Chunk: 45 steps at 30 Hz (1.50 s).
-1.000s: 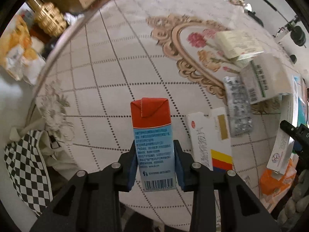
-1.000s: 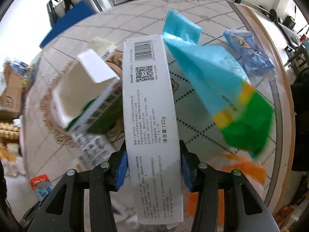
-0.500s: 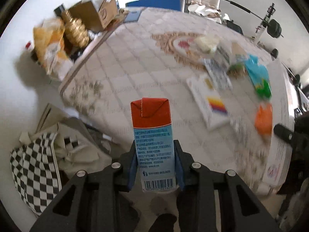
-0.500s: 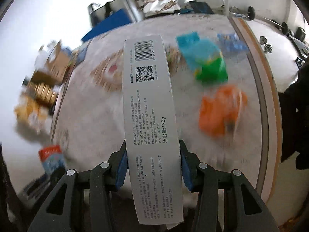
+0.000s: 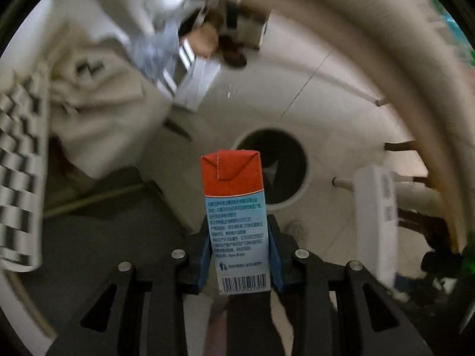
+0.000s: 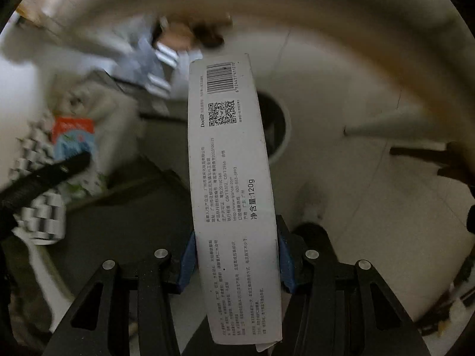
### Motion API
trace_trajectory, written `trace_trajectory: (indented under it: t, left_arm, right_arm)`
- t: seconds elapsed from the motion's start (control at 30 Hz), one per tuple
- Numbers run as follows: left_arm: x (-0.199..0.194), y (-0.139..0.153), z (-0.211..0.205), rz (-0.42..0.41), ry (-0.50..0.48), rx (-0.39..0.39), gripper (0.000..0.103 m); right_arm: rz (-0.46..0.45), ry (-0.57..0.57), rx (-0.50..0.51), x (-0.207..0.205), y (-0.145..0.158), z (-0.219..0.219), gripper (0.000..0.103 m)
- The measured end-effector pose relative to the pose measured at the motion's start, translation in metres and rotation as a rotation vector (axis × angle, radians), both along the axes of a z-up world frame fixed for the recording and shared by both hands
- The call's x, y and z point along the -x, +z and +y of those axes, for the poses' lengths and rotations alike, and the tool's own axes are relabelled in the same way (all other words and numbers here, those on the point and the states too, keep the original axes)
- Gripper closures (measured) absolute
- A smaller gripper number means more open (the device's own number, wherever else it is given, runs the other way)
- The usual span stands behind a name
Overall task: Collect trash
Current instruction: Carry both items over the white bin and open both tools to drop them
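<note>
My left gripper (image 5: 241, 262) is shut on a small drink carton (image 5: 237, 216) with a red top and light blue printed side, held upright. Behind it on the pale floor stands a round bin (image 5: 292, 163) with a dark opening. My right gripper (image 6: 236, 262) is shut on a long white toothpaste box (image 6: 233, 195) with a barcode and QR code. The same bin (image 6: 276, 127) shows partly behind that box. The carton (image 6: 74, 139) and the left gripper's dark finger (image 6: 44, 178) show at the left of the right wrist view. The white box (image 5: 377, 222) shows at the right of the left wrist view.
The table's curved edge (image 5: 386, 44) arcs across the top and right. A black-and-white checkered cloth (image 5: 20, 178) and a cream bag (image 5: 98, 118) lie at the left. A blurred pile of grey and blue items (image 5: 184, 59) sits on the floor behind.
Both grippers have swung down and away from the tabletop, each still holding its item. The views now face the floor and the round bin below the table edge.
</note>
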State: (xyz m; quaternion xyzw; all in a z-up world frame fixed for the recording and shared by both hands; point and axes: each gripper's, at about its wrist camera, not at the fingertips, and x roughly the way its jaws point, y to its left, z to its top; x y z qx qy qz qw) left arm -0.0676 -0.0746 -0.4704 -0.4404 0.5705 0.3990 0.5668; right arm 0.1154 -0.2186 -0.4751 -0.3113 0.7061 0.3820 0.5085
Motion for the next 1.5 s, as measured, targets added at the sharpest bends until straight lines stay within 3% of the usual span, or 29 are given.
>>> trace_trajectory:
  t: [0.2, 0.33, 0.37, 0.43, 0.47, 0.5, 0.6, 0.7, 0.8, 1.1, 1.5]
  left_arm:
    - [-0.013, -0.158, 0.033, -0.098, 0.040, 0.186, 0.072]
    - [-0.027, -0.237, 0.055, -0.138, 0.023, 0.270, 0.071]
    - [-0.029, -0.252, 0.060, -0.143, 0.023, 0.280, 0.067]
    - [-0.031, -0.265, 0.066, -0.140, 0.016, 0.263, 0.040]
    - [-0.030, -0.265, 0.068, -0.131, 0.015, 0.239, 0.023]
    - [-0.029, -0.264, 0.069, -0.120, 0.015, 0.213, 0.018]
    - [-0.019, -0.249, 0.062, -0.077, 0.020, 0.135, 0.002]
    - [-0.009, -0.225, 0.046, 0.006, 0.008, 0.039, 0.002]
    - [-0.003, -0.206, 0.031, 0.067, -0.003, -0.006, 0.002]
    - [0.004, -0.142, -0.004, 0.112, -0.025, -0.054, 0.002]
    - [0.024, -0.017, -0.032, 0.077, -0.009, -0.084, 0.002]
  right_arm:
    - [0.046, 0.009, 0.082, -0.011, -0.165, 0.018, 0.053]
    - [0.099, 0.008, 0.122, -0.030, -0.239, 0.037, 0.052]
    - [0.099, 0.009, 0.121, -0.034, -0.250, 0.039, 0.050]
    - [0.078, 0.022, 0.091, -0.044, -0.265, 0.044, 0.031]
    - [0.065, 0.029, 0.080, -0.044, -0.268, 0.050, 0.010]
    - [0.034, 0.045, 0.063, -0.046, -0.268, 0.051, 0.000]
    - [-0.101, 0.102, 0.005, -0.047, -0.256, 0.053, 0.000]
    - [-0.197, 0.127, 0.000, -0.041, -0.243, 0.056, 0.000]
    - [-0.238, 0.137, 0.002, -0.037, -0.227, 0.061, 0.000]
    - [-0.275, 0.134, -0.029, -0.019, -0.160, 0.062, 0.000]
    - [-0.285, 0.146, -0.090, 0.006, -0.016, 0.041, 0.000]
